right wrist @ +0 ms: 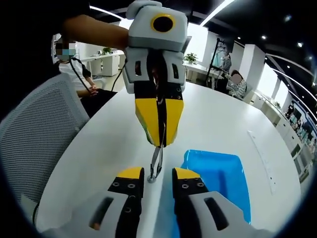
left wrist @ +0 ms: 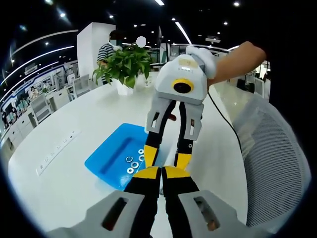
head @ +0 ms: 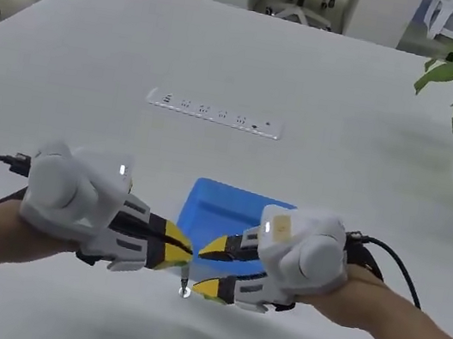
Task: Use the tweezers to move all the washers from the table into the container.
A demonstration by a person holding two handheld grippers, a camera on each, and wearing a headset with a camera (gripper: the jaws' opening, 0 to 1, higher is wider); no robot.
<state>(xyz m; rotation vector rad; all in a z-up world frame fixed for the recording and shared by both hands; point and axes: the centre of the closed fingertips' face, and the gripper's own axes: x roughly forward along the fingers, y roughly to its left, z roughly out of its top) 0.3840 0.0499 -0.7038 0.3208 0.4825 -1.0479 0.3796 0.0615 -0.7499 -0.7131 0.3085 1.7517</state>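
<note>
- Left gripper (head: 178, 250): jaws clamped on the tweezers (right wrist: 156, 161); tips point down at the loose washer (right wrist: 151, 179) on the table (head: 328, 82)
- Right gripper (head: 203, 268): jaws apart, empty; faces the left one, just beside it
- Container (head: 229, 205): blue tray at 12 o'clock of the gripper tips; loose washer near its 6 o'clock edge
- Stored washers (left wrist: 133, 162): about five, inside the tray
- Progress, judged: mostly done; one washer seen left to lift
</note>
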